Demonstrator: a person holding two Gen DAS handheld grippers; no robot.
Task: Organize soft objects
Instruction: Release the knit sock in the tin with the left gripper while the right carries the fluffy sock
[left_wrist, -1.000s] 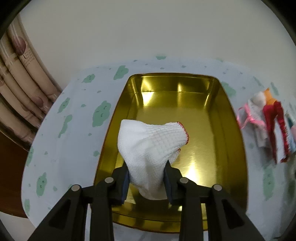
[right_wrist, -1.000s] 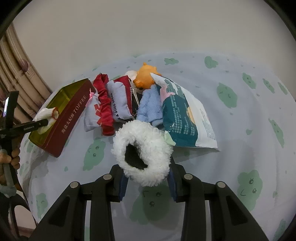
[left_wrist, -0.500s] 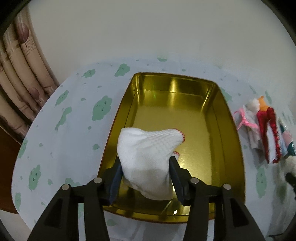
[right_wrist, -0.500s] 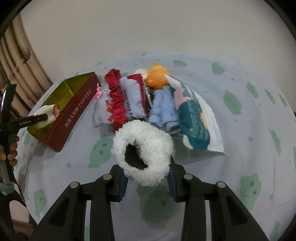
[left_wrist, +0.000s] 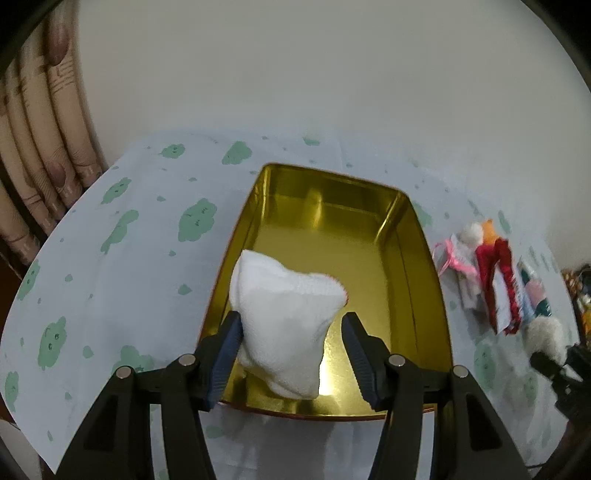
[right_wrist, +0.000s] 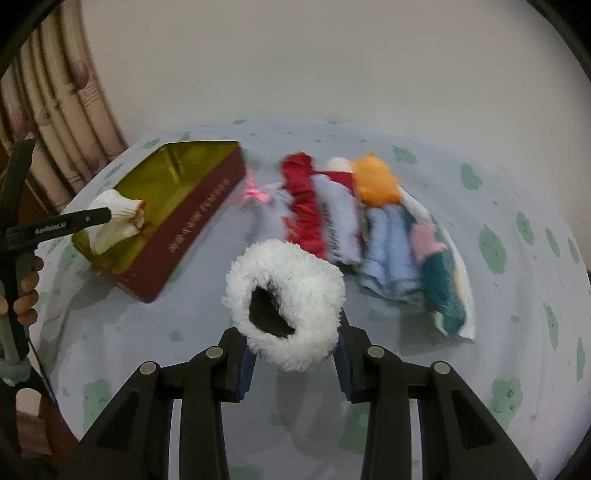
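White knit sock drops into the gold-lined tin box as the left gripper fingers open; the right gripper clamps a fluffy white cuff, lower centre, likely next.

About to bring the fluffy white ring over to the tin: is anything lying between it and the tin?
Nothing visible on the cloth between the fluffy ring, held in the right gripper, and the tin. Inside, a white sock fills the near end, with the left gripper opening around it.
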